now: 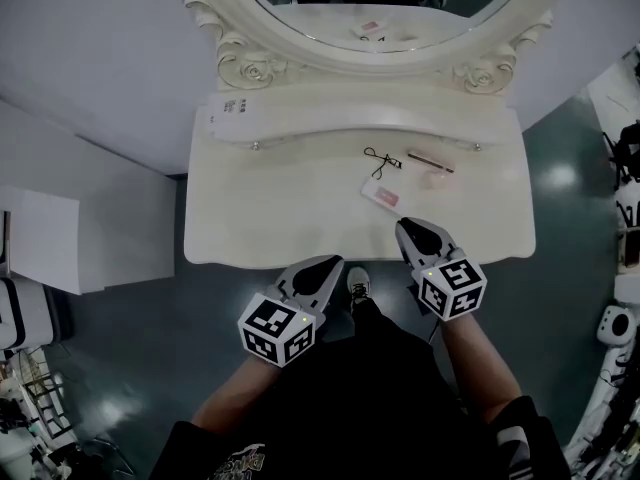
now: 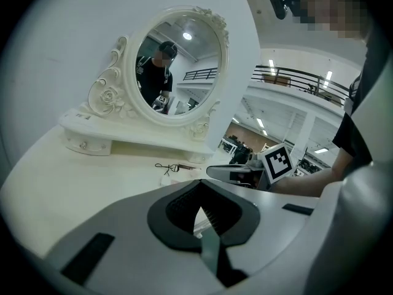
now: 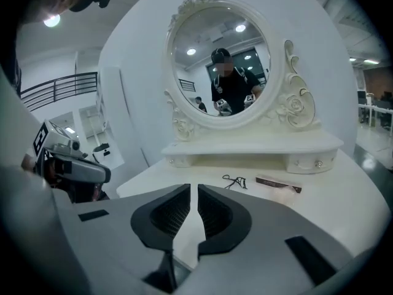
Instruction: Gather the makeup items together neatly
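On the white dressing table [image 1: 270, 198] lie a black eyelash curler [image 1: 382, 160], a thin brown stick [image 1: 430, 161], a small pale pink item [image 1: 433, 179] and a flat pink-and-white packet [image 1: 381, 195], loosely spread right of centre. The left gripper [image 1: 322, 265] hovers at the table's front edge, shut and empty. My right gripper [image 1: 412, 226] sits over the front edge, just short of the packet, jaws shut on nothing. The right gripper view shows its jaws [image 3: 197, 186] nearly touching, with the curler [image 3: 234, 181] and stick [image 3: 277, 184] beyond. The left gripper view [image 2: 199, 183] shows the curler [image 2: 167, 166] far ahead.
An oval mirror [image 1: 380, 8] in a carved frame stands at the table's back on a raised shelf with drawer knobs [image 1: 255, 146]. A white cabinet [image 1: 50, 238] stands to the left and equipment [image 1: 625, 218] to the right. The person's shoe [image 1: 358, 286] shows below the table edge.
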Tool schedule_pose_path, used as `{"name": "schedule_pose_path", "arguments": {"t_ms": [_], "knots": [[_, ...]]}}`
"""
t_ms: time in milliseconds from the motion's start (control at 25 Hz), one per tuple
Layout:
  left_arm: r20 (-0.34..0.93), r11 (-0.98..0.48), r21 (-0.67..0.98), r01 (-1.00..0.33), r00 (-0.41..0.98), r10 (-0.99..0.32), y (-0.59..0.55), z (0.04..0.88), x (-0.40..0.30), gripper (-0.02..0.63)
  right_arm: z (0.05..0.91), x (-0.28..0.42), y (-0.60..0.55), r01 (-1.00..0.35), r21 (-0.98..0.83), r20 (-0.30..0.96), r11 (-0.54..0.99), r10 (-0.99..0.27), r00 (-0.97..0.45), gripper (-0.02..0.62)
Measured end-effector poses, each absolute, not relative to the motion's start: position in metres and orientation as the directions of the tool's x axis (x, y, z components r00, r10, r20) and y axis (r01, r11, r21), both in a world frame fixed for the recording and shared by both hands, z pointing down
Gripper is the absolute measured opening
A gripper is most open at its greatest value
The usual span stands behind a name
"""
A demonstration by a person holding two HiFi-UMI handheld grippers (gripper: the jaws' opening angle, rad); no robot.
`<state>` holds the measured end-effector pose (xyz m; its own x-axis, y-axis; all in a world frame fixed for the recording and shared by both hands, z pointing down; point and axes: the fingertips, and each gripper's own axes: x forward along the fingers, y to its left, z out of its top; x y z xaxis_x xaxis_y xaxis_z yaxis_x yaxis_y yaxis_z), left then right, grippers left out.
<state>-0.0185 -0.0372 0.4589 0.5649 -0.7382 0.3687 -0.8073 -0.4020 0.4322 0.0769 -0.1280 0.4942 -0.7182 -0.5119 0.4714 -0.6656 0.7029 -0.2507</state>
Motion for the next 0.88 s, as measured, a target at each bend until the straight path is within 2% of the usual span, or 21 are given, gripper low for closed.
{"name": "schedule_pose_path", "arguments": {"t_ms": [40, 120, 400, 640, 880], "knots": [[0.372, -0.396, 0.435, -0.809, 0.562, -0.739, -0.04, 0.462, -0.018, 0.008, 0.5, 0.078, -0.133, -0.663, -0.243, 0.483, 0.708, -0.504, -0.716, 0.04], [0.378, -0.384, 0.439, -0.812, 0.555, -0.741, -0.046, 0.467, -0.017, 0.008, 0.512, 0.078, -0.144, -0.654, -0.229, 0.507, 0.721, -0.485, -0.713, 0.098], [0.403, -0.343, 0.445, -0.827, 0.527, -0.749, -0.062, 0.478, -0.019, 0.008, 0.559, 0.077, -0.175, -0.591, -0.11, 0.621, 0.799, -0.41, -0.669, 0.166], [0.413, -0.31, 0.451, -0.837, 0.504, -0.759, -0.072, 0.485, -0.024, 0.008, 0.599, 0.078, -0.191, -0.52, -0.046, 0.712, 0.853, -0.338, -0.616, 0.21], [0.422, -0.289, 0.453, -0.843, 0.489, -0.764, -0.081, 0.492, -0.03, 0.008, 0.62, 0.073, -0.197, -0.489, -0.076, 0.749, 0.869, -0.274, -0.604, 0.233]]}}
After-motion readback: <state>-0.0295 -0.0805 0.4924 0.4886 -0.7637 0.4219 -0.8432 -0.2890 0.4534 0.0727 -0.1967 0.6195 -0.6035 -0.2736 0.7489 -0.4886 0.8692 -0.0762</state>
